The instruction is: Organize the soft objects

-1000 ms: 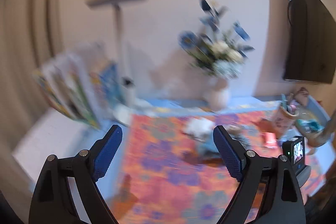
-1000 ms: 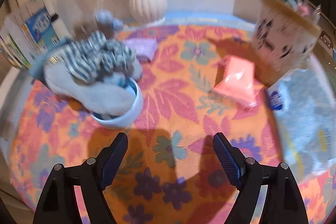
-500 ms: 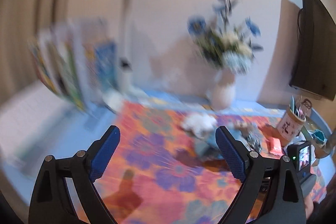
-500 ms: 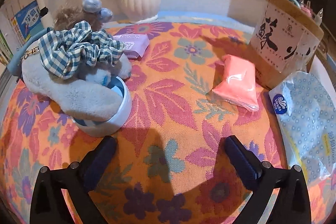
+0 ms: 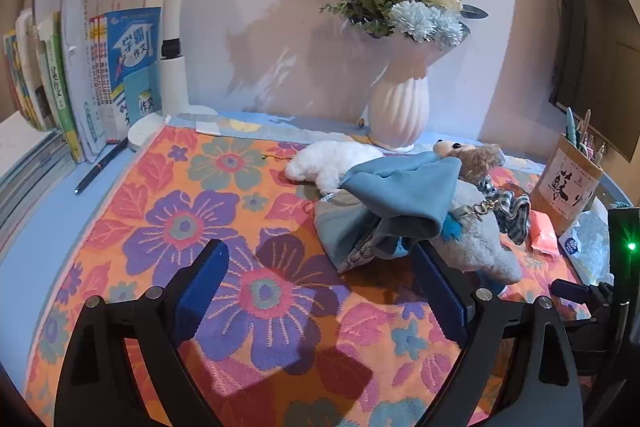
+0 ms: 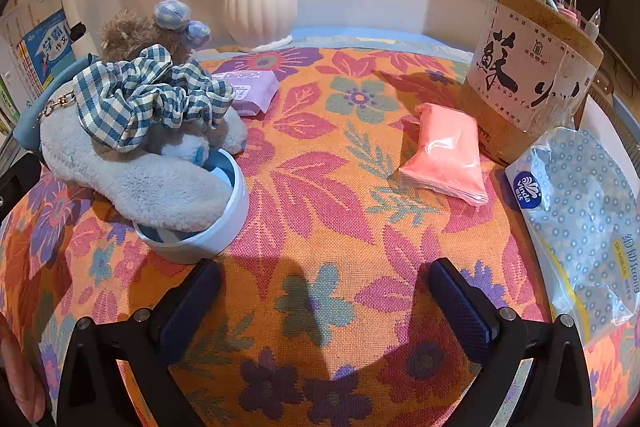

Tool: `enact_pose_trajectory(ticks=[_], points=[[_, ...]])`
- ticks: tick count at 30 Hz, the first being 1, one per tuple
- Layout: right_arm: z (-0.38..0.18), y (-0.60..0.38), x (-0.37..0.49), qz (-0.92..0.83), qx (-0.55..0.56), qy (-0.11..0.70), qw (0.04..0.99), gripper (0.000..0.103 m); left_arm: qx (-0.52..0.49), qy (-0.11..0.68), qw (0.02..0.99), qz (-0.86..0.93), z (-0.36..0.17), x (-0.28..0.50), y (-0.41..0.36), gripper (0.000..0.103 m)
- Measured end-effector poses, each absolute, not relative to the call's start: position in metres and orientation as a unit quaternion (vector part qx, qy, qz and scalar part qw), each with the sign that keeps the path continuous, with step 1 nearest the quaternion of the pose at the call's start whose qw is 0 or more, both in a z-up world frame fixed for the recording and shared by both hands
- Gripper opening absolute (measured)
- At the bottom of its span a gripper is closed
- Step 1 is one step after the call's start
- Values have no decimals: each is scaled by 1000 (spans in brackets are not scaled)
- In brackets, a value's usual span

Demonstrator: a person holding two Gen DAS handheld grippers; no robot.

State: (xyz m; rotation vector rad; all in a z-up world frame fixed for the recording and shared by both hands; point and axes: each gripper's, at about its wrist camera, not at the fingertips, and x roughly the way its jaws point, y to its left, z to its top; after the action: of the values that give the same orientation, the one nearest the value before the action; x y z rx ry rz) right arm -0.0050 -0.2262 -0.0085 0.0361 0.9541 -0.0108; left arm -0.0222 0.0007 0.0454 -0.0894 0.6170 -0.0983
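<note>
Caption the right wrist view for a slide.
Open right gripper hovers over the floral cloth; gingham scrunchie and grey plush piled on a blue bowl, pink packet beyond.

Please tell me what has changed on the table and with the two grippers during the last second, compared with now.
The left gripper dropped lower and nearer the blue cloth; its view, blurred before, is now sharp. The right gripper shifted only slightly. Nothing was taken hold of or let go: both stay open and empty. The checked scrunchie, grey plush, white bowl and pink packet lie as before.
</note>
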Motion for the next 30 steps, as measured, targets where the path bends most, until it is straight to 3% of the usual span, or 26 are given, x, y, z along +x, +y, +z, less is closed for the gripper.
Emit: enact_pose_trajectory(ticks=[30], points=[[-9,-226,-5,-4,17,458,889,103,-101,337,935,-46,34,-8,24,92]])
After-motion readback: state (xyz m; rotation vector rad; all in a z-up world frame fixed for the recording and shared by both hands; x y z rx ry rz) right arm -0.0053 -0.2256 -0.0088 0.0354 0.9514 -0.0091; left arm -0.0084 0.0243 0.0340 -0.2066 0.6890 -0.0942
